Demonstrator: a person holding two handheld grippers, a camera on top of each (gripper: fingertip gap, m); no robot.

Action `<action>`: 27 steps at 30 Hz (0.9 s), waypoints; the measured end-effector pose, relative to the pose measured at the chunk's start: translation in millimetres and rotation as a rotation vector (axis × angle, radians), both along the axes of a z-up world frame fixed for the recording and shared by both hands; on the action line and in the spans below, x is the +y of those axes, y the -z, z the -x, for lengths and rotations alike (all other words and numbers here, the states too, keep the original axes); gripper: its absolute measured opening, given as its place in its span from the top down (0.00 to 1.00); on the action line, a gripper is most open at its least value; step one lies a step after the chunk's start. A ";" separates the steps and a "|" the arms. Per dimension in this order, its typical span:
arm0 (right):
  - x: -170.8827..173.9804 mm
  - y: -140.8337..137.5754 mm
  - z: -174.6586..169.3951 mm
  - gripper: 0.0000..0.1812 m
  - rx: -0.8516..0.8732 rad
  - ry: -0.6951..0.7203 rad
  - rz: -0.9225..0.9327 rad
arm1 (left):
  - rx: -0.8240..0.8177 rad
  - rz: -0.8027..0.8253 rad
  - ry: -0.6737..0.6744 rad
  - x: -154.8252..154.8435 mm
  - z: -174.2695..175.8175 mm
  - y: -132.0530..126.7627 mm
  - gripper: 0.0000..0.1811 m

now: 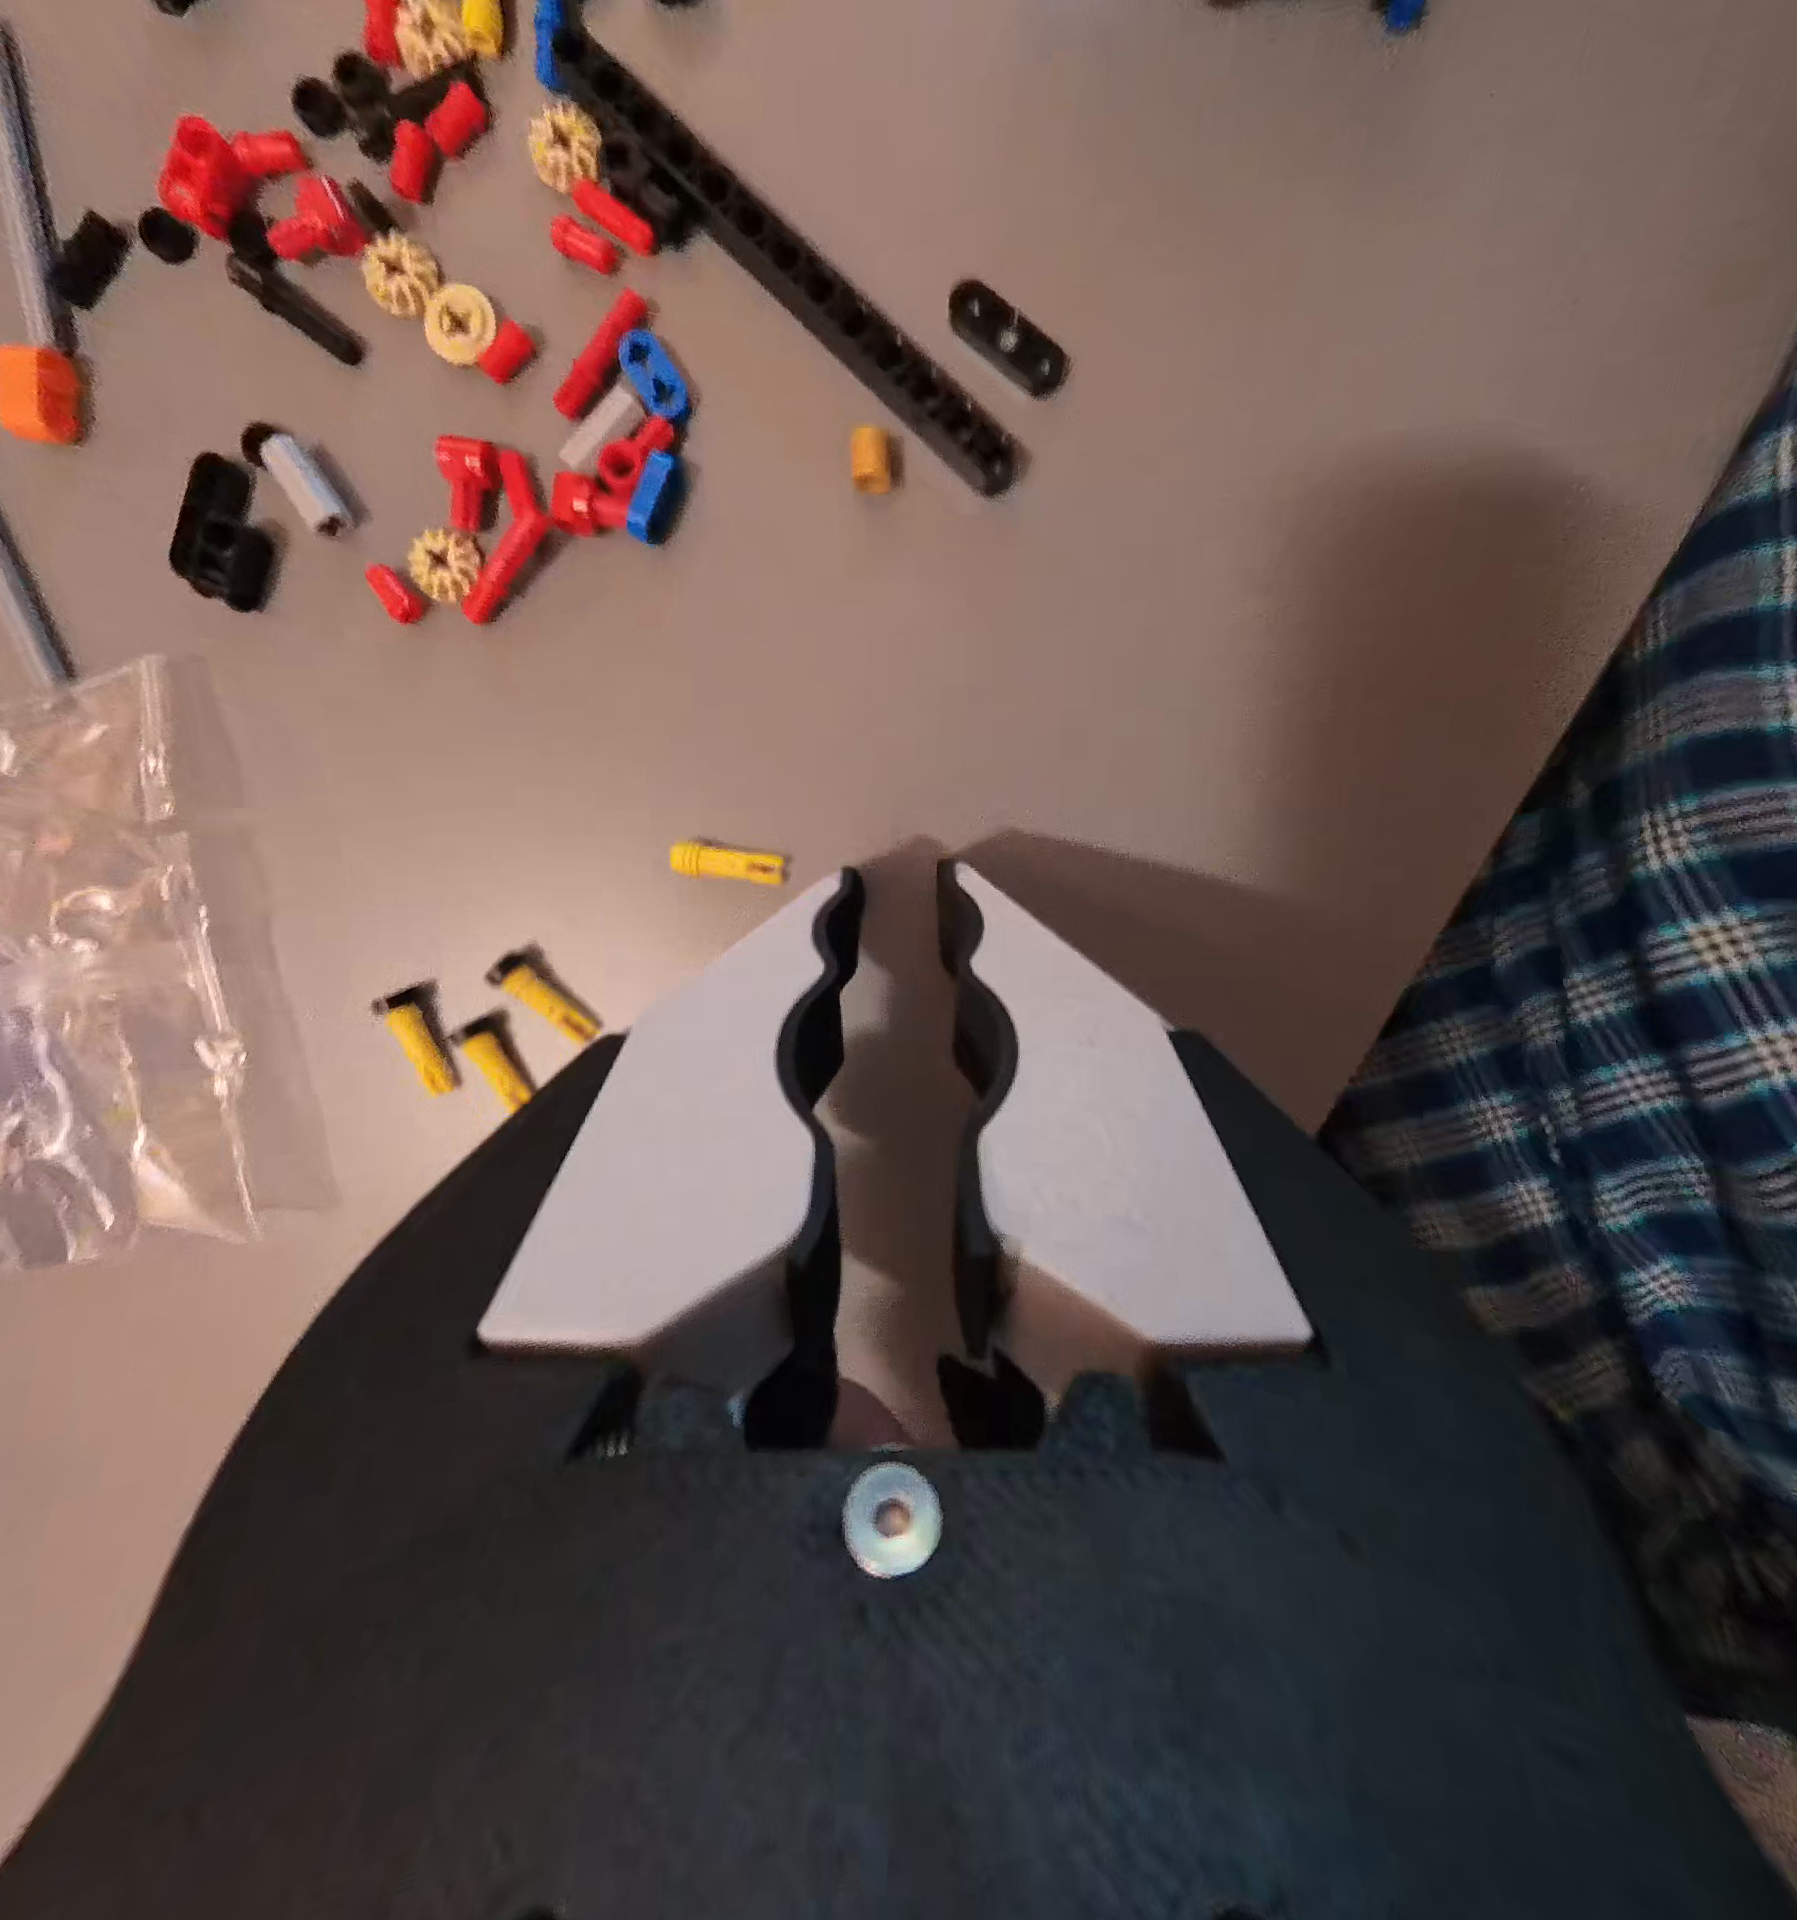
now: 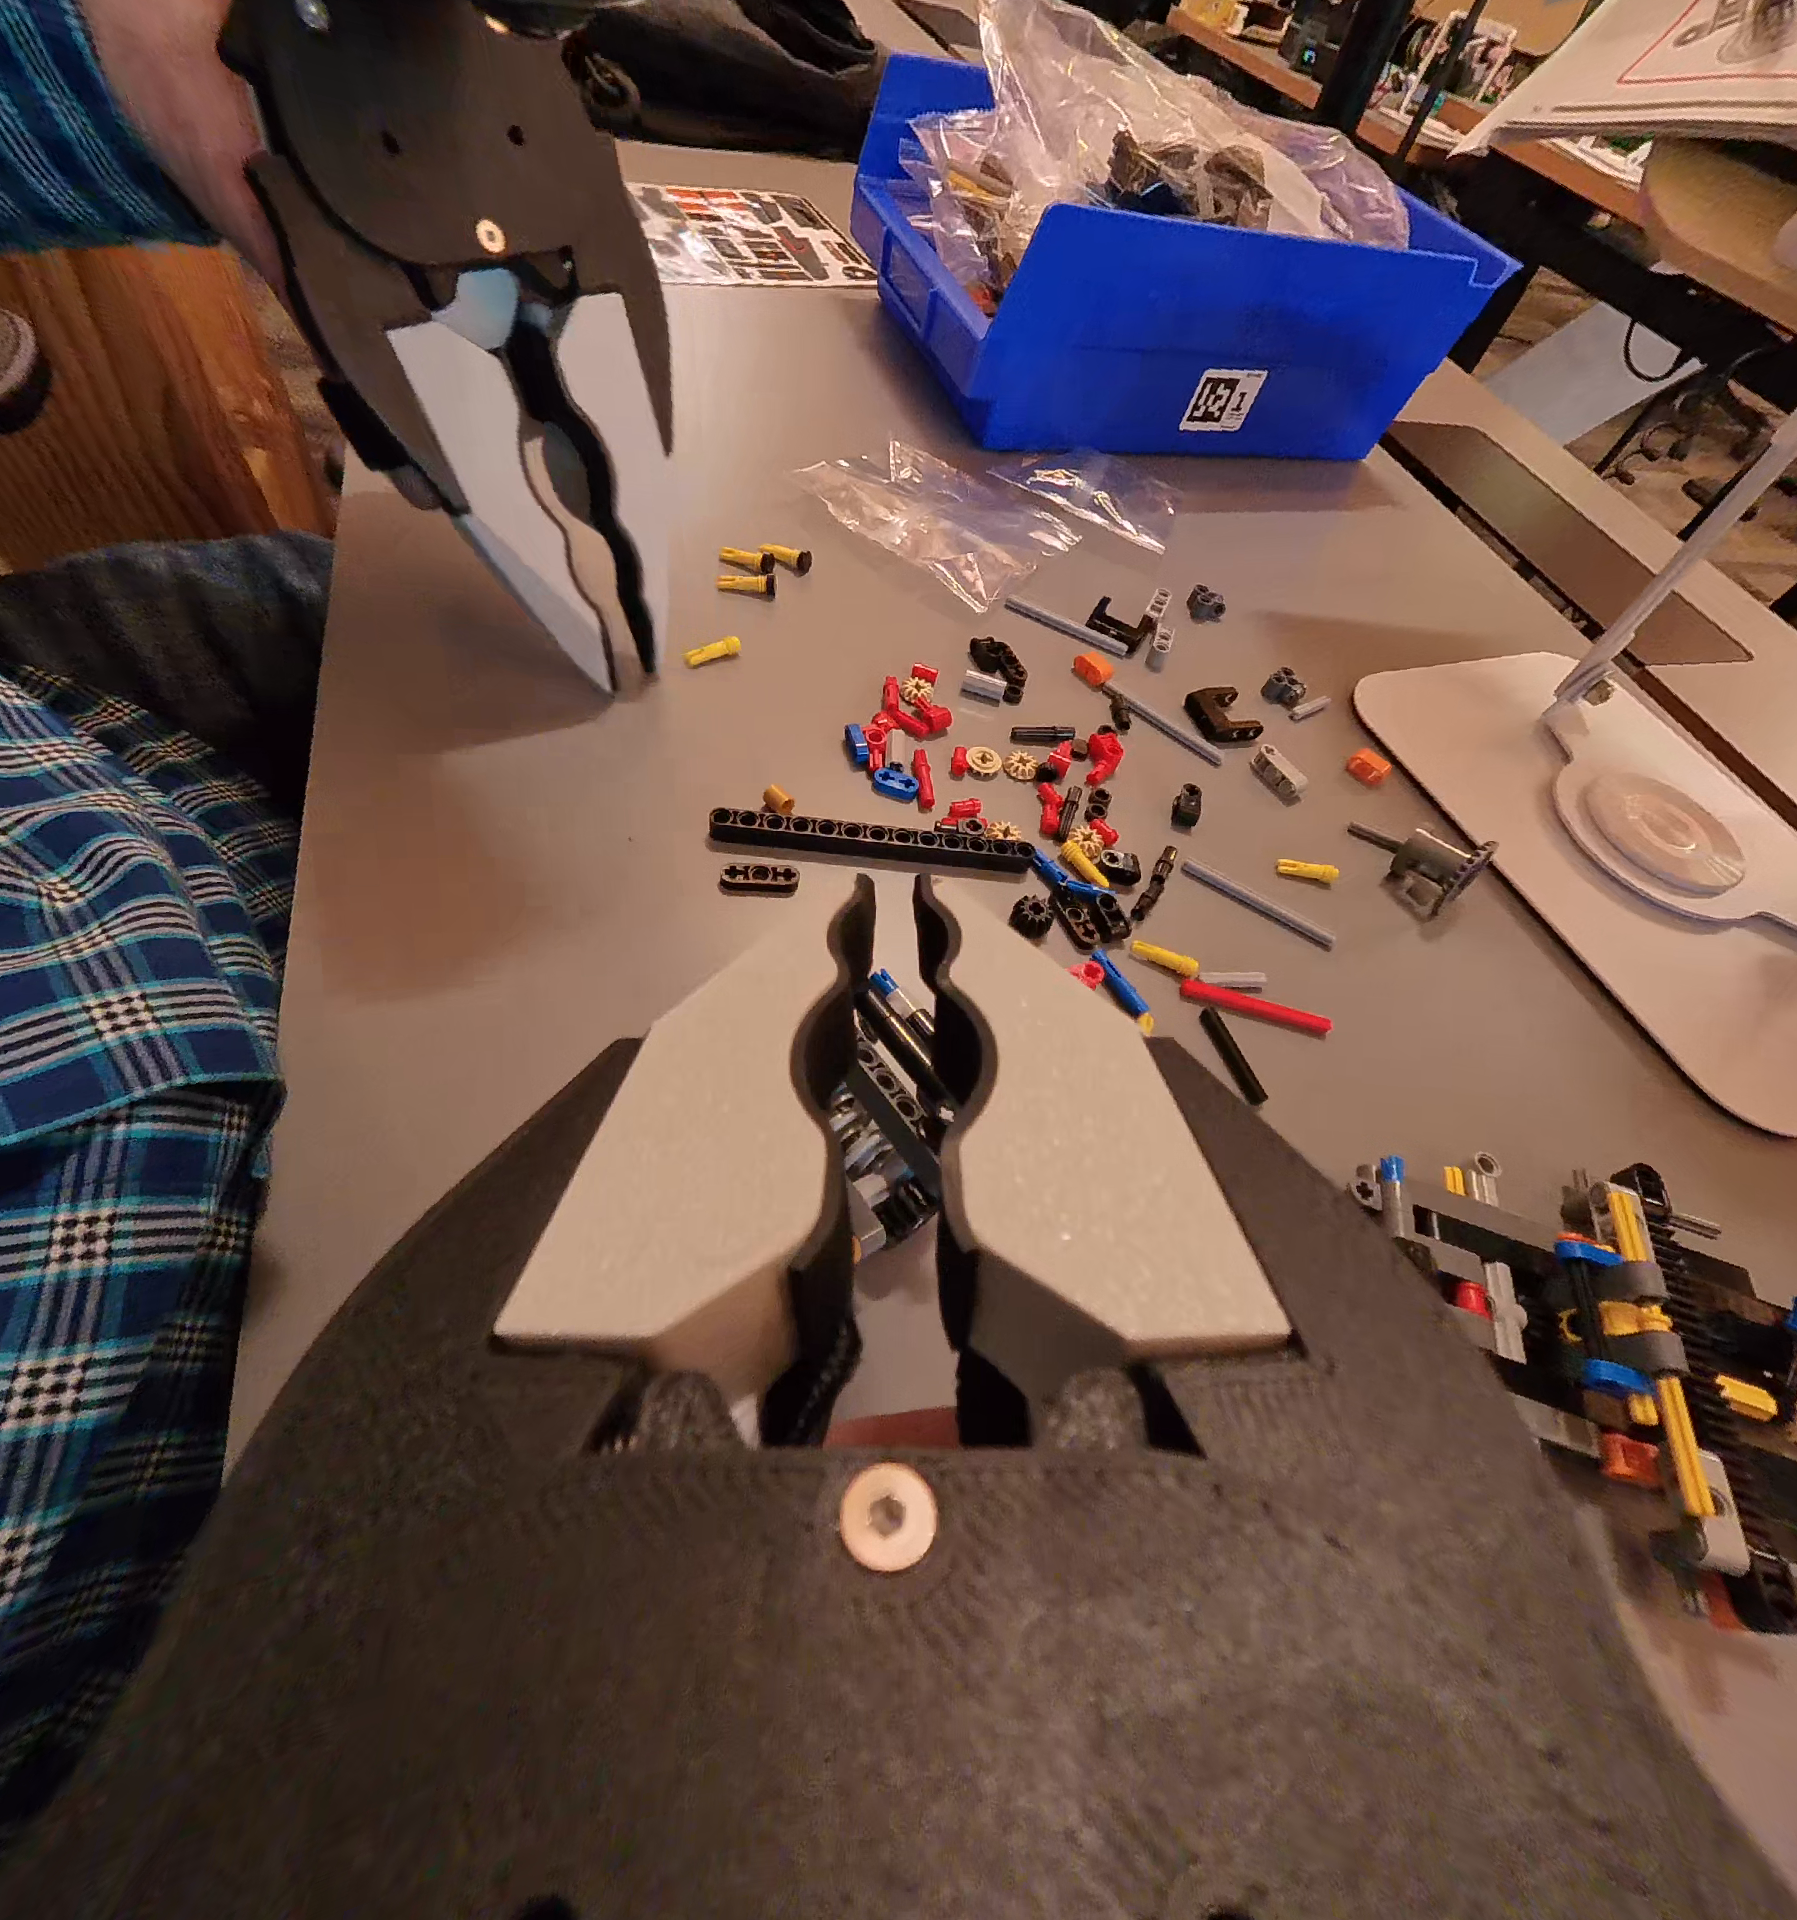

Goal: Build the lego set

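Loose Lego parts lie scattered on the grey table (image 2: 478, 831): a long black beam (image 1: 800, 281) (image 2: 868, 834), a short black beam (image 1: 1008, 338) (image 2: 759, 876), and red, blue and tan bits. My left gripper (image 1: 896, 873) is nearly shut and empty, tips just above the table beside a single yellow pin (image 1: 728, 862) (image 2: 712, 651). It also shows in the right wrist view (image 2: 629, 670). My right gripper (image 2: 891, 883) is shut on a small black, blue and grey sub-assembly (image 2: 894, 1091), seen between its fingers. A larger built assembly (image 2: 1621, 1351) lies to its right.
A blue bin (image 2: 1164, 332) holding bagged parts stands at the back, with a sticker sheet (image 2: 748, 239) beside it. An empty clear bag (image 1: 63, 966) (image 2: 977, 520) and three yellow pins (image 1: 489, 1029) lie nearby. A white stand base (image 2: 1559, 831) sits right. A plaid sleeve (image 1: 1652, 935) borders the table.
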State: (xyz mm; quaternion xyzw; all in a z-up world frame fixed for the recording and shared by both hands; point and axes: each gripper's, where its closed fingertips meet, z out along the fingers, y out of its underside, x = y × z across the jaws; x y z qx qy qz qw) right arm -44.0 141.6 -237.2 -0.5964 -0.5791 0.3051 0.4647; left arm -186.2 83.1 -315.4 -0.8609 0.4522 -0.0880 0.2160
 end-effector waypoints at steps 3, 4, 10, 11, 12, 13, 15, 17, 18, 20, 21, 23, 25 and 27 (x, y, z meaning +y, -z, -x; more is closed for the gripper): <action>-0.5 -1.8 0.5 0.98 0.005 -0.006 -0.002 | 0.065 -0.003 -0.039 -6.0 16.8 -1.3 0.91; -0.2 -3.0 0.6 0.98 0.007 -0.007 -0.003 | 0.071 -0.019 -0.081 -3.8 21.4 -2.6 0.90; 9.3 -15.2 3.9 0.97 0.004 -0.004 -0.044 | -0.081 -0.121 -0.430 22.2 19.3 -6.8 0.81; 10.3 -17.4 5.4 0.97 0.004 -0.006 -0.049 | -0.073 -0.131 -0.484 24.8 23.8 -2.4 0.82; 10.7 -19.0 7.0 0.98 0.004 -0.008 -0.055 | -0.109 -0.141 -0.515 27.0 22.2 -1.9 0.83; 10.5 -20.1 8.9 0.98 0.004 -0.012 -0.059 | -0.138 -0.132 -0.544 27.5 20.5 -0.6 0.84; 9.0 -19.9 12.8 0.98 0.002 -0.021 -0.059 | -0.130 -0.163 -0.563 30.6 21.9 -0.9 0.87; 7.0 -18.4 16.6 0.98 -0.005 -0.031 -0.060 | -0.136 -0.160 -0.558 31.2 18.7 -0.9 0.91; 6.3 -18.0 18.3 0.98 -0.009 -0.036 -0.063 | -0.137 -0.161 -0.548 31.8 17.4 -0.9 0.92; 7.3 -19.0 21.4 0.98 -0.017 -0.040 -0.073 | -0.131 -0.165 -0.528 33.0 16.5 -0.8 0.95; 8.8 -20.4 23.0 0.98 -0.023 -0.041 -0.079 | -0.127 -0.166 -0.524 33.6 17.4 -0.8 0.98; 13.4 -23.8 26.5 0.98 -0.037 -0.047 -0.094 | -0.132 -0.162 -0.510 33.7 17.5 -0.8 0.99; 21.6 -24.4 30.2 0.98 -0.065 -0.047 -0.098 | -0.127 -0.167 -0.501 34.5 20.3 -1.3 0.93; 33.2 -21.3 35.7 0.98 -0.114 -0.047 -0.103 | -0.145 -0.150 -0.488 32.4 18.5 -1.2 0.87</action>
